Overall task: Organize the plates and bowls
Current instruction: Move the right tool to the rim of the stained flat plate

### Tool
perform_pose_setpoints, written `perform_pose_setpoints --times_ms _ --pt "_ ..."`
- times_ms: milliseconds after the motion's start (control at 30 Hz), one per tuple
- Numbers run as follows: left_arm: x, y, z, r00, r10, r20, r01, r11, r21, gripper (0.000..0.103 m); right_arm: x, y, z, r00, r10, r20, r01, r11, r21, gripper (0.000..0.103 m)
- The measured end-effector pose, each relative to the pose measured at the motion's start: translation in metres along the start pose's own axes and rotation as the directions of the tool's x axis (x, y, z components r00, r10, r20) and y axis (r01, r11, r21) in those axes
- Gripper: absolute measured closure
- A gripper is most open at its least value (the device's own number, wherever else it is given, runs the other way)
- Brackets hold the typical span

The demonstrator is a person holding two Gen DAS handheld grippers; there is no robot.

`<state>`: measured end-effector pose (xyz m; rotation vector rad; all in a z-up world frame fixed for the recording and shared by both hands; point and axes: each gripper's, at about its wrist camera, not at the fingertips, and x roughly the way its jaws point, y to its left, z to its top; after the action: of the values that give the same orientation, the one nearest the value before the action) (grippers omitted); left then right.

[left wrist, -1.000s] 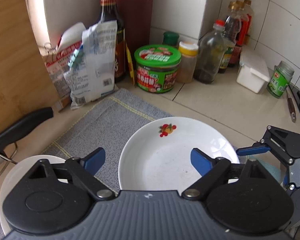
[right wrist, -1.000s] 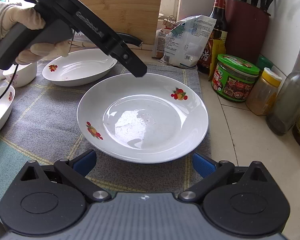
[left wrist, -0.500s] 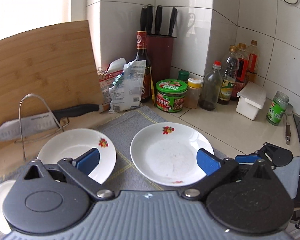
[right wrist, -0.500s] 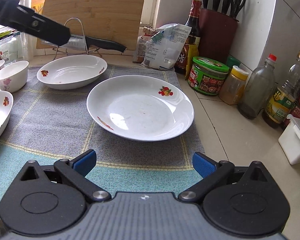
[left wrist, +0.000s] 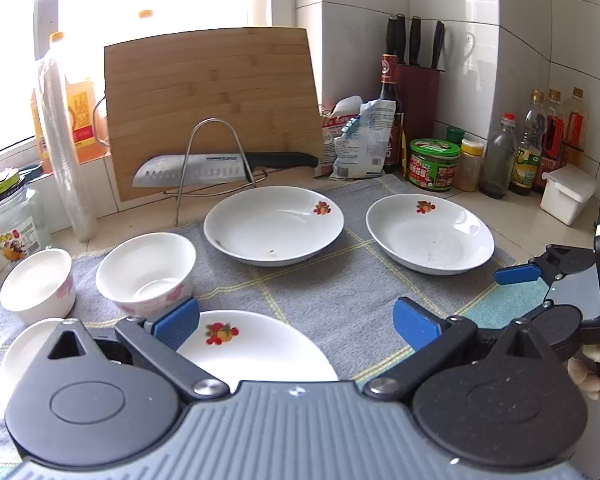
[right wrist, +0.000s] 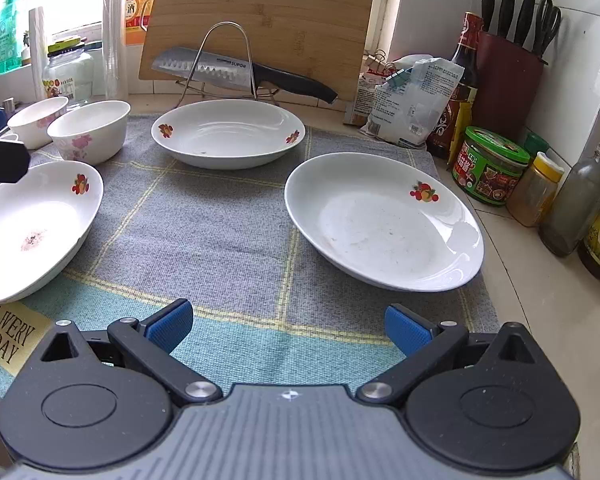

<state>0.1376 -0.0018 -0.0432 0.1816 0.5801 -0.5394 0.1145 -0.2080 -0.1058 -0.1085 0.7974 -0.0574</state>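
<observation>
Grey cloth (right wrist: 236, 240) is carrying three plates and two bowls, spread apart. Both grippers, left gripper (left wrist: 296, 322) and right gripper (right wrist: 288, 326), are hovering spread, empty; a careless reach risks clipping the lower-left plate (right wrist: 32, 224).

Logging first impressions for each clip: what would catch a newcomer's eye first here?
Three white plates with fruit motifs spread over the grey mat: the back plate, the right plate and the near-left plate. Behind them a big knife rests on a wire stand against an upright bamboo cutting board.
</observation>
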Motion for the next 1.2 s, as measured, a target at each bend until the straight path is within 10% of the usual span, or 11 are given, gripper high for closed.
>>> perform_pose_setpoints --times_ms 600,1200 --pt "-0.047 0.08 -0.096 0.993 -0.02 -0.115 0.019 1.0 -0.014 0.001 -0.014 0.072 0.022 0.994 0.054 -0.09 -0.04 0.987 0.153 0.0" --pt "-0.022 0.077 -0.116 0.984 -0.048 -0.169 0.049 0.999 0.002 0.001 0.028 0.133 0.042 0.937 0.288 -0.197 -0.296 0.955 -0.011 0.0"
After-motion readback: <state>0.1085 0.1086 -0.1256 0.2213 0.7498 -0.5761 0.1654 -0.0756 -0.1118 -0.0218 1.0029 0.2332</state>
